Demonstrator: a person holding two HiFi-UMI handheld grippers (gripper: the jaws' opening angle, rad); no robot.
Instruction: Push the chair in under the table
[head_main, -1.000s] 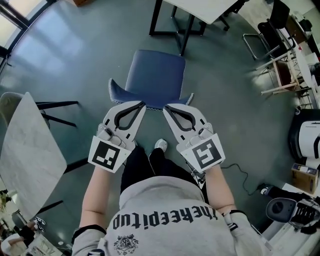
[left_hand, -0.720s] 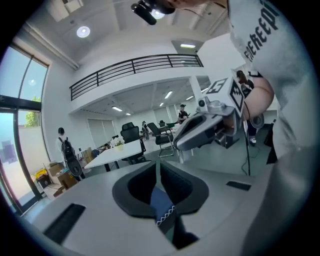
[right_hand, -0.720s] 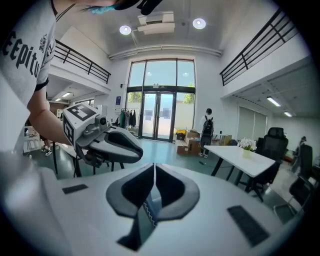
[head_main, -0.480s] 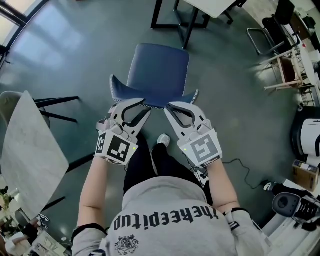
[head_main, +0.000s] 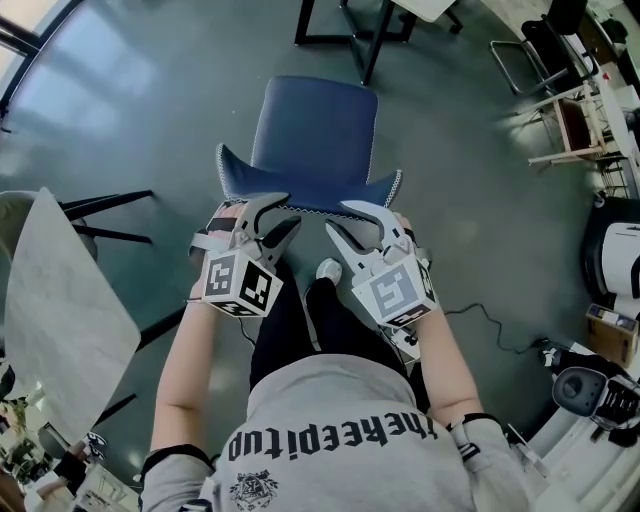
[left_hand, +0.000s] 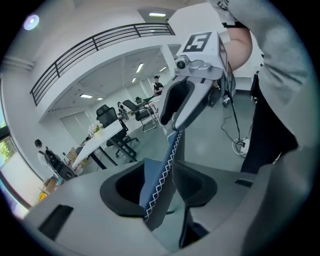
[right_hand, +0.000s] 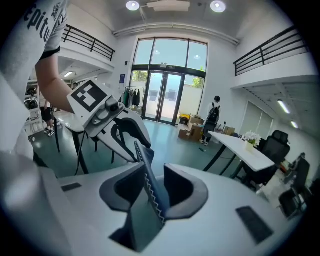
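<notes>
**Behind the chair, both grippers straddle the backrest, push not yet made**

Beyond the chair's front edge stands the table, its black legs just ahead of the seat; the chair itself, blue, with white stitching round its rim, sits on the grey floor short of that table, its seat fully in the open and none of it under the top; the person stands right behind the backrest.

At the backrest's top edge, the left gripper sits toward the chair's left corner and the right gripper toward its right; each has its jaws opening, and each gripper view shows the stitched edge standing between the pads with a gap either side, so neither tool is clamping anything.

By my reading this is the set-up for the push; the next move calls for closing both pairs of jaws on the rim, or bracing against it, then driving straight toward the table with even force from each hand, so the chair does not swing aside or catch a table leg.
</notes>
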